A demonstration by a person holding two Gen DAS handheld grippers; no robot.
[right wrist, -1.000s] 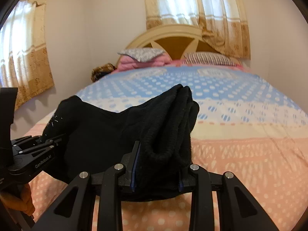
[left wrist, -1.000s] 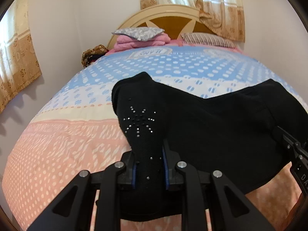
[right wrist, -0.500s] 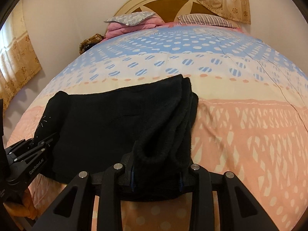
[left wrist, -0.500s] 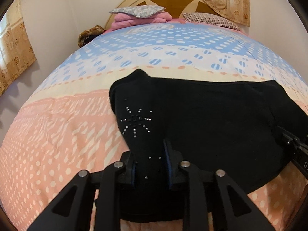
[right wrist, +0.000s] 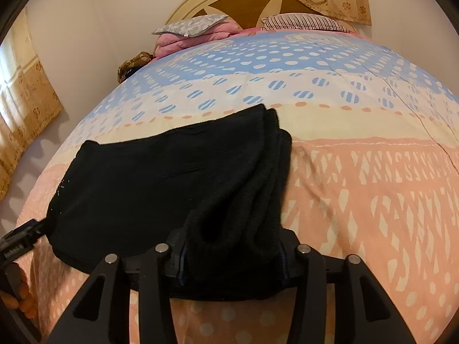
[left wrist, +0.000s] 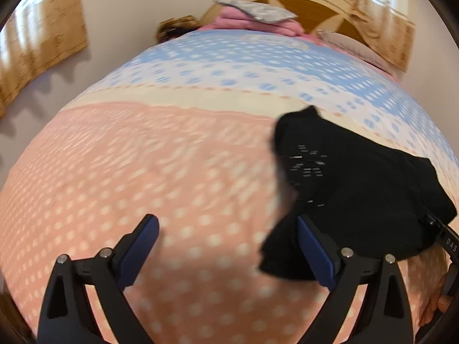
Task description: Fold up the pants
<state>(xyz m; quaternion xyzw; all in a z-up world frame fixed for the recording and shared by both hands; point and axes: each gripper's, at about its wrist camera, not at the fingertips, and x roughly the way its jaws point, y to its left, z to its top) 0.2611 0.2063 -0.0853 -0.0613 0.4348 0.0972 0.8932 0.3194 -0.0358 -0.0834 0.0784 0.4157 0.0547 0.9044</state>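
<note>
Bedding patterned in pink, cream and blue covers the bed (right wrist: 373,172), with pillows (right wrist: 189,25) stacked by the headboard (right wrist: 246,0) at the far end. Black pants (right wrist: 160,177) are laid across the pink part of the cover, already folded into a compact rectangle. A second ago the studded end was pinched by the left gripper (left wrist: 226,246); it has now been let go, and the fingers are spread wide over bare bedding, with the cloth just beside the right-hand finger. The left view is blurred, so the gripper is judged to be swinging away. The thick bunched edge is still clamped by the right gripper (right wrist: 232,253), fingers drawn narrow around it. The fold is judged laid down, with only the right side left to release or smooth.
</note>
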